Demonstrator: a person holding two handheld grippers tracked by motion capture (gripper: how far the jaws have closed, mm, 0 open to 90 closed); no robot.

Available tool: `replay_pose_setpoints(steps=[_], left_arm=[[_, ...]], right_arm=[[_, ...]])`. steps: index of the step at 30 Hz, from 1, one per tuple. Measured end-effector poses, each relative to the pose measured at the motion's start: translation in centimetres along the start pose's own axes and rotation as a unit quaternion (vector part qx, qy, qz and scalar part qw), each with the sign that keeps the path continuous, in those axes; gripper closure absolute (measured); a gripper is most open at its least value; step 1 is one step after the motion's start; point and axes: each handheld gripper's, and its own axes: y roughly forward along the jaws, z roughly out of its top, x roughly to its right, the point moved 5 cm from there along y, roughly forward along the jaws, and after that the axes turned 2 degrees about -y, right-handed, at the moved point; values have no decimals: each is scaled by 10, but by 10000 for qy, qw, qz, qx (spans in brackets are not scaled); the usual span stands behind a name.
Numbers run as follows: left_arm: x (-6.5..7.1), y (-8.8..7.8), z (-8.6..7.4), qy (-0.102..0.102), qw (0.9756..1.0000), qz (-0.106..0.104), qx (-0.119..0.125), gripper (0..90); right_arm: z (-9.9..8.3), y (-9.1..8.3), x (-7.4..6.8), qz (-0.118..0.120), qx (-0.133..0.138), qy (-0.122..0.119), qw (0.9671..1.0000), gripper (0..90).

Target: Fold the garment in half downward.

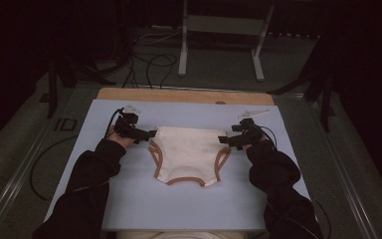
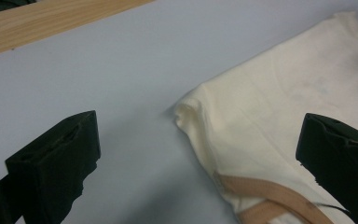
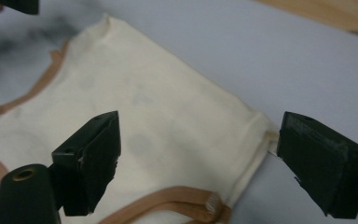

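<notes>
Two spread hand-held grippers, left [image 1: 151, 133] and right [image 1: 221, 140], flank the briefs [image 1: 188, 152]: light, limp cotton. Pinch the waistband corners.

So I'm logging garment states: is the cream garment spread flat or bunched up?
Spread flat: the cream garment lies smooth on the blue mat, tan-trimmed edges fully showing.
</notes>
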Motion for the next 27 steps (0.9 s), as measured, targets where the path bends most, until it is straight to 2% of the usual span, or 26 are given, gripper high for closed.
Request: replay_pose_setpoints(steps=[3, 7, 8, 11, 12, 13, 14, 17, 18, 19, 25, 27], left_arm=[[0, -4, -1, 78, 10000, 43, -9, 8], [4, -12, -5, 102, 9999, -23, 32, 10], [7, -17, -7, 196, 9998, -39, 45, 10], [11, -23, -7, 190, 9997, -127, 112, 10], [17, -29, -8, 207, 9994, -210, 205, 11], [17, -29, -8, 207, 9994, -210, 205, 12], [24, -34, -8, 246, 9989, -293, 262, 13], [31, -39, -10, 359, 9983, -365, 269, 13], [40, -45, -10, 443, 9973, -478, 344, 12], [40, -45, -10, 443, 9973, -478, 344, 13], [61, -59, -9, 717, 9940, -687, 463, 12], [65, -62, -10, 744, 9931, -748, 507, 12]], right_arm=[[4, -6, -9, 50, 107, -144, 9998, 122], [6, -10, -18, 71, 204, -284, 9994, 101], [6, -12, -21, 64, 202, -284, 9994, 101], [7, -13, -24, 96, 222, -318, 9992, 101], [7, -14, -26, 98, 252, -344, 9990, 101], [7, -14, -26, 98, 252, -344, 9990, 101], [8, -14, -29, 103, 239, -364, 9990, 101], [10, -12, -32, 105, 198, -406, 9989, 101], [11, -12, -34, 98, 195, -423, 9989, 101], [11, -12, -34, 98, 195, -423, 9989, 101], [16, -8, -41, 195, 198, -490, 9984, 101], [18, -5, -44, 245, 216, -496, 9982, 101]])
